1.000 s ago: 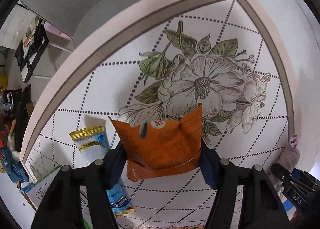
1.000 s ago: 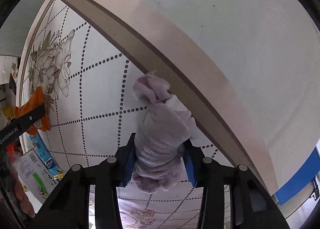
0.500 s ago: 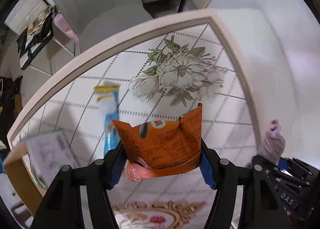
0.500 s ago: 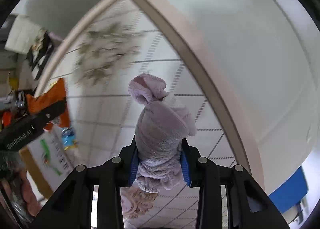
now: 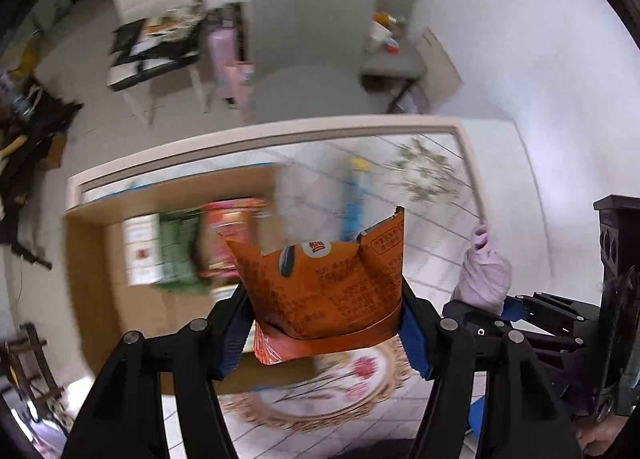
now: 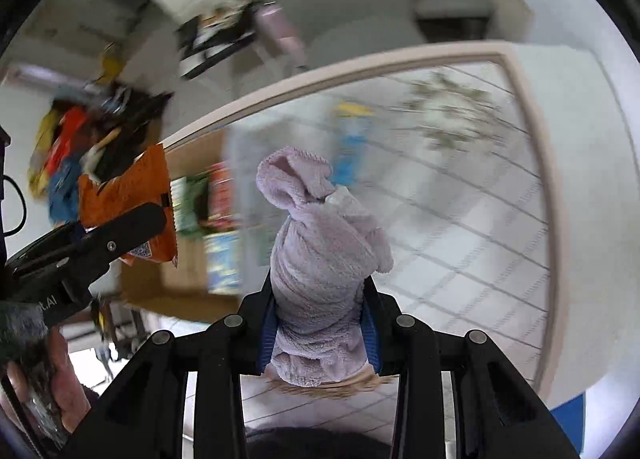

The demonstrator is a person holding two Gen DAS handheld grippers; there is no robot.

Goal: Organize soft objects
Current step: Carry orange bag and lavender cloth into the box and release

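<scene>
Two soft objects are shown in transit, neither yet deposited. An orange snack bag (image 5: 324,291) is clamped between the blue pads of the left gripper (image 5: 322,329), and a rolled lilac towel (image 6: 320,279) is pinched upright between the pads of the right gripper (image 6: 320,333); both are held clear of the patterned tabletop (image 5: 436,243). The towel is also seen from the left wrist view, beside the bag and to its right.

A shallow cardboard box (image 5: 92,267) is seen along the tabletop's left edge. Several flat packets are laid side by side in it: a white one (image 5: 140,251), a green one (image 5: 178,251) and a red one (image 5: 228,235); motion blur prevents closer identification. A blue and yellow sachet (image 5: 354,199) is left lying on the tabletop near the far edge, outside the box, between the box and the floral print.

The task is judged partly complete: some packets are boxed, two objects are carried, and at least the sachet remains to be collected.
</scene>
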